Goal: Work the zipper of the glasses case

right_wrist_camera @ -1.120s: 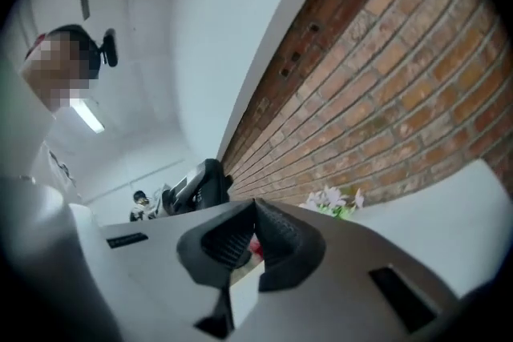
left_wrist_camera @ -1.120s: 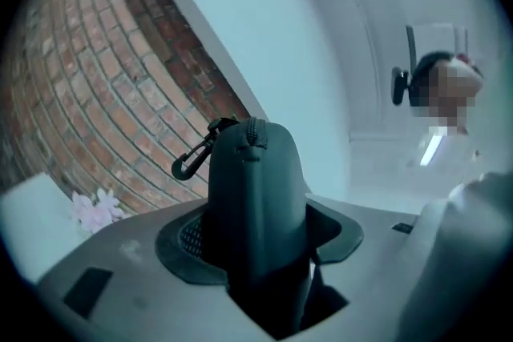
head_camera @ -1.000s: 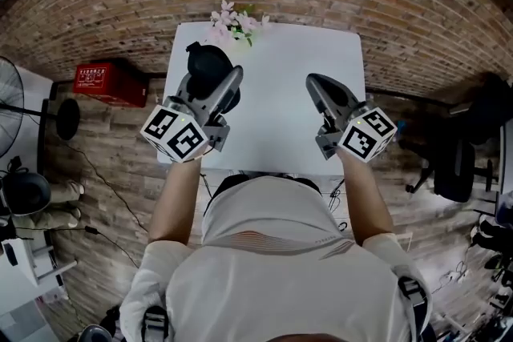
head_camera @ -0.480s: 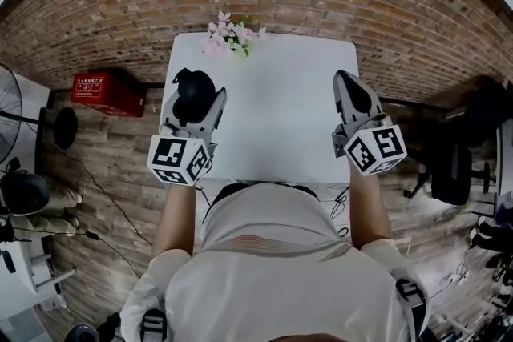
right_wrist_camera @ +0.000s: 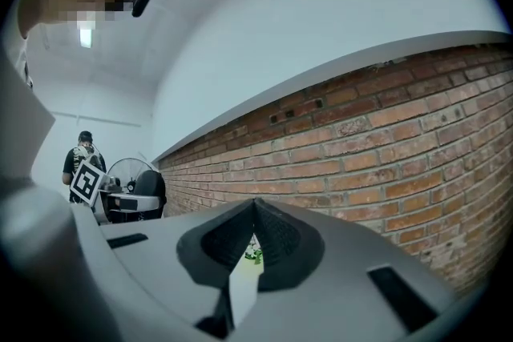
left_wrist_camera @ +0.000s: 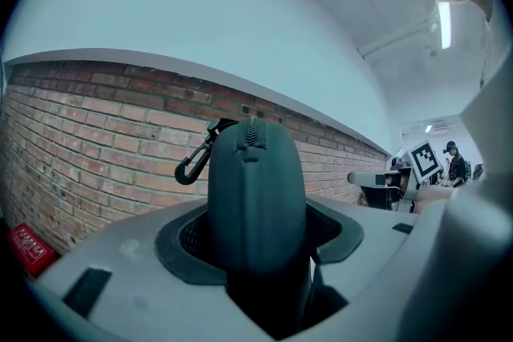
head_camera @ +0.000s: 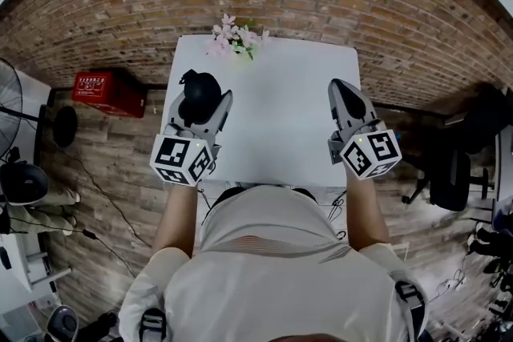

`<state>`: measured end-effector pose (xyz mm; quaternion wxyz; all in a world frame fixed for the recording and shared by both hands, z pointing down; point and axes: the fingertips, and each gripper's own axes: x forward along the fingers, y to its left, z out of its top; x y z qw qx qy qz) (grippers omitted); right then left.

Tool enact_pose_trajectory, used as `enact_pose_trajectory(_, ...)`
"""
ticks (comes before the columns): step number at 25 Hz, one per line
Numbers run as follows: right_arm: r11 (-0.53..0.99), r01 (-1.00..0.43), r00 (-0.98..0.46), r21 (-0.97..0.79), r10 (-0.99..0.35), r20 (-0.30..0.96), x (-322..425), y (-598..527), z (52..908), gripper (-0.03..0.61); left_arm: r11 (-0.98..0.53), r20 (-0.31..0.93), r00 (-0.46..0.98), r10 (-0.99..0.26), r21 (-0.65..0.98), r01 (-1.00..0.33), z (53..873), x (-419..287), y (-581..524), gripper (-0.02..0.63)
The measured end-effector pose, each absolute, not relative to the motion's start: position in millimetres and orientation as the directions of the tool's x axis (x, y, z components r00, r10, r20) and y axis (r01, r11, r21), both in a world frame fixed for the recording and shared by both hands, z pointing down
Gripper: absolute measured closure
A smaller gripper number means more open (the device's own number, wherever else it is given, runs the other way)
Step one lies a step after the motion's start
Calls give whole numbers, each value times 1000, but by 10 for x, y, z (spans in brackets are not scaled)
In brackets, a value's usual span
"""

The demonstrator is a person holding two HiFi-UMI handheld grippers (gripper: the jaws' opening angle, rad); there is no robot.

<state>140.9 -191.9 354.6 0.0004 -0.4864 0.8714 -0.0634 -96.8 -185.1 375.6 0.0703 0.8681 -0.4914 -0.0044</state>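
A black zippered glasses case [head_camera: 198,87] stands end-up between the jaws of my left gripper [head_camera: 199,103], which is shut on it over the table's left edge. In the left gripper view the case [left_wrist_camera: 256,188] fills the gap between the pads. Its zipper [left_wrist_camera: 252,132] runs over the top, and a black clip [left_wrist_camera: 191,162] hangs off to the left. My right gripper [head_camera: 341,87] is over the table's right side, well apart from the case. In the right gripper view its jaws [right_wrist_camera: 255,211] meet, with nothing between them.
The white table [head_camera: 276,104] stands against a brick wall, with a small bunch of pink flowers [head_camera: 235,36] at its far edge. On the floor are a red box [head_camera: 100,87] and a fan [head_camera: 6,96] to the left and an office chair [head_camera: 455,164] to the right.
The two grippers have drawn apart: the left with the case went left and nearer me, the right went right. Both have rolled more upright. Neither grip has altered.
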Motion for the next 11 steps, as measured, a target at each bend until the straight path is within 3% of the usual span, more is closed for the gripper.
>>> enact_pose_trajectory(11, 528, -843, -536, -103, -841, 73, 1339, -1893, 3575, 528, -544, 36, 550, -834, 109, -832, 3686, -909, -1838, 354)
